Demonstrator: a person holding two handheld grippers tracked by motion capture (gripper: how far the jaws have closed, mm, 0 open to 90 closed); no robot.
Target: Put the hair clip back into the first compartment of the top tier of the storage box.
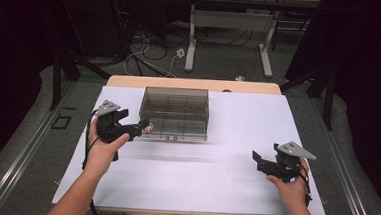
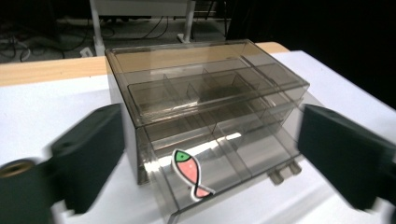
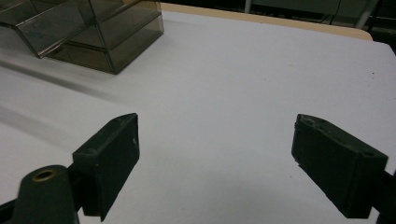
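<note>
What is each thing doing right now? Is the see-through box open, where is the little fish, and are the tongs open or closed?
Drawer box: upright on the table, bottom drawer pulled out, upper drawer pushed in.
Fish: lying flat in the pulled-out drawer, nothing gripping it.
Left tongs: open, aimed at the drawer.
Right tongs: open, holding nothing, over bare table.

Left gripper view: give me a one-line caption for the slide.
Open left gripper faces a smoky clear drawer organizer, its lower drawer pulled out with a pink fish-shaped eraser inside.
</note>
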